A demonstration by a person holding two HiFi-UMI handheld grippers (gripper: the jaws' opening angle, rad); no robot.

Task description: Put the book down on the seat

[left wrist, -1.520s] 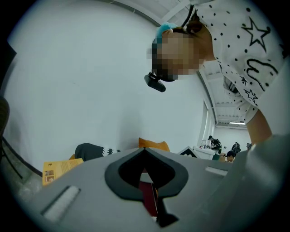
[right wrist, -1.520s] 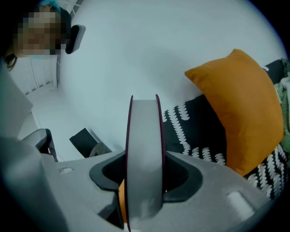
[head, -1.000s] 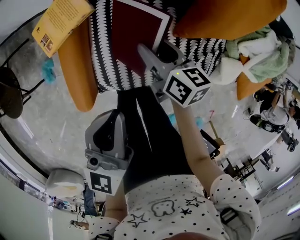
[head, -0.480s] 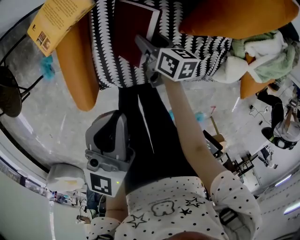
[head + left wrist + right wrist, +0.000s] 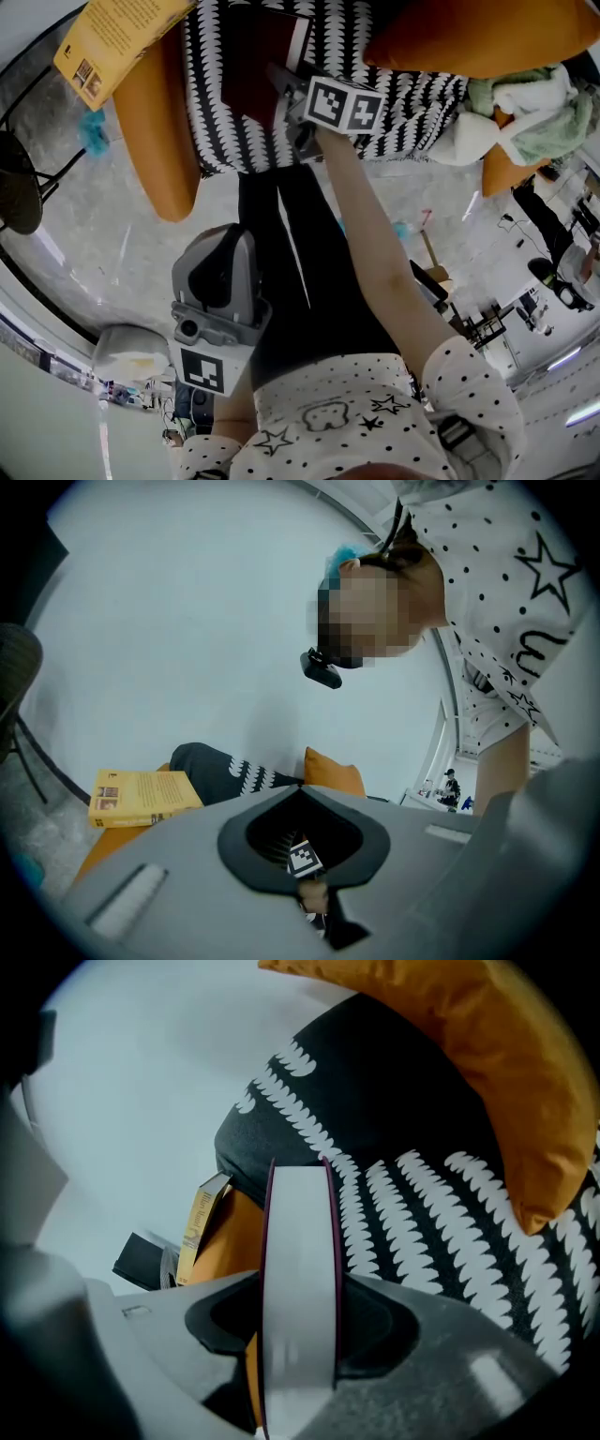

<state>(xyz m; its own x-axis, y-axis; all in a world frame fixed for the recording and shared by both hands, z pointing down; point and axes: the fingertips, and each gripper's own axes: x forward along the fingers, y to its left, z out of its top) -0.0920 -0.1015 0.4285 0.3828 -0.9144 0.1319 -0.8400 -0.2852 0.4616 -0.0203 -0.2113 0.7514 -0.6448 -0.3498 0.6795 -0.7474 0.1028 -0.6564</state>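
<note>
The maroon book [image 5: 255,56], white page edges showing, sits clamped in the right gripper [image 5: 284,86] at the head view's top centre, over the black-and-white seat [image 5: 412,98], long axis pointing up-frame. The left gripper [image 5: 221,246] is closed, empty.

Right gripper [image 5: 284,89], clamped on the maroon book [image 5: 255,56], has sunk from above the lap, carrying it down onto the black-and-white seat [image 5: 412,98].

Yellow book [image 5: 112,42], cover print too small to read, spine lettering blurred
</note>
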